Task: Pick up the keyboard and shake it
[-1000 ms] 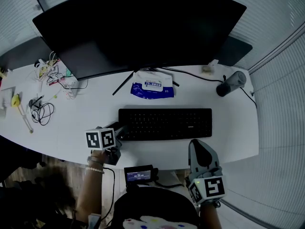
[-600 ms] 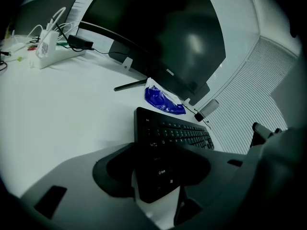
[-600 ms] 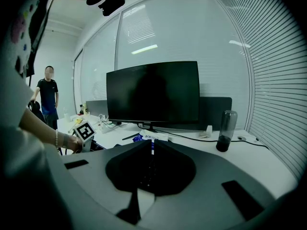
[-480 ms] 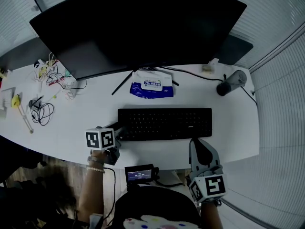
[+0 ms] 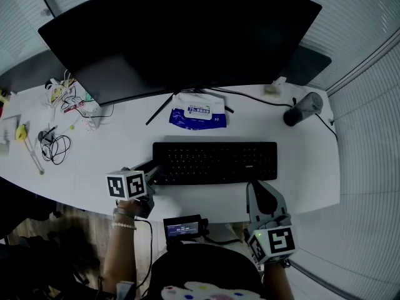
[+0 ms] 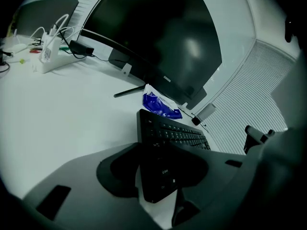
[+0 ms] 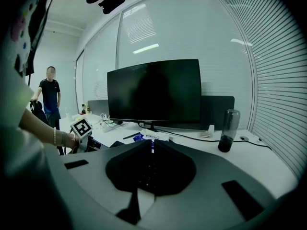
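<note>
The keyboard (image 5: 215, 162) lies flat on the table (image 5: 306, 167), its left end between the closing, not yet pinching jaws of the left tool (image 5: 152, 172), while the right tool (image 5: 260, 191) hovers pressed together and empty; stiff, light and long, it probably wants a hold at both ends.

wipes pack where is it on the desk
In the head view, the wipes pack lies mid-desk, just behind the keyboard, at the foot of the monitor.

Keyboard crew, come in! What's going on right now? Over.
Left gripper jaws closing round left end of black flat keyboard. Right gripper shut, empty, at front edge of white desk. Keyboard lies flat, nothing on it.
</note>
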Tool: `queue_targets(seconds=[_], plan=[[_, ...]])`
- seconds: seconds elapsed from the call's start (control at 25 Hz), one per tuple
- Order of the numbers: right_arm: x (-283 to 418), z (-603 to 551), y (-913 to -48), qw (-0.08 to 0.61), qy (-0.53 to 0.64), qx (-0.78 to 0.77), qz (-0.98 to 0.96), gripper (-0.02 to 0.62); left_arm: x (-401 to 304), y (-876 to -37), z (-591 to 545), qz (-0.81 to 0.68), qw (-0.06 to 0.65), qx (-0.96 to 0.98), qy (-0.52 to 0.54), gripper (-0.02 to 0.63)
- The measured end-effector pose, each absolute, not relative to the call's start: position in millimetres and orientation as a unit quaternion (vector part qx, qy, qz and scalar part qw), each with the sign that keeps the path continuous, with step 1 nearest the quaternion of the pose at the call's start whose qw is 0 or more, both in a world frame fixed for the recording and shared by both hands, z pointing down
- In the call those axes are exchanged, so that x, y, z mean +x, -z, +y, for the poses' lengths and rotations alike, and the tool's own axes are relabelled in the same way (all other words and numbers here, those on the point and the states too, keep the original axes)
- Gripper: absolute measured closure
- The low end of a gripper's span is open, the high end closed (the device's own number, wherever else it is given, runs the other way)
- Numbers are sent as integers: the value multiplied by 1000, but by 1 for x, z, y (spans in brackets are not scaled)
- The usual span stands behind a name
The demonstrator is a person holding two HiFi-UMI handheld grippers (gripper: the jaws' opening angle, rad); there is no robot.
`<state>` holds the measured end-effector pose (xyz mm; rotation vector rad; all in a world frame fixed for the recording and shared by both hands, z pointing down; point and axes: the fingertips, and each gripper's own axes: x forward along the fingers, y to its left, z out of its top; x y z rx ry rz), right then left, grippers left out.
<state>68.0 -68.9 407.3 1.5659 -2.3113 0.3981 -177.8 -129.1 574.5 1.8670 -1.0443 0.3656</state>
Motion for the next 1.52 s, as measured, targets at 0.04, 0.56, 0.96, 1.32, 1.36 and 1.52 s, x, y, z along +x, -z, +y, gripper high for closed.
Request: queue_targets(seconds=[0.04,0.56,0.96,1.32,1.36,1.52], plan=[[67,-69,-409,162,-141,546,-810,554,-178,-571,-129,-429,462,761,-149,425],[114,-77,-466,204,-208,563,-773,554,-183,-529,-129,-474,414,765,-139,428],[182,-108,-519,254,-255,561,-745,408,-184,-518,-124,-498,402,755,-140,428],[213,-137,-564,250,-326,541,-734,340,-180,-512,-119,-516,397,746,-139,428],[215,-137,-568,246,-338,539,-731,334,-180,-512,-118,-517,397,745,-138,428],[219,-139,-579,235,-372,529,-726,318,-178,-510,-116,-522,396,743,-137,428]])
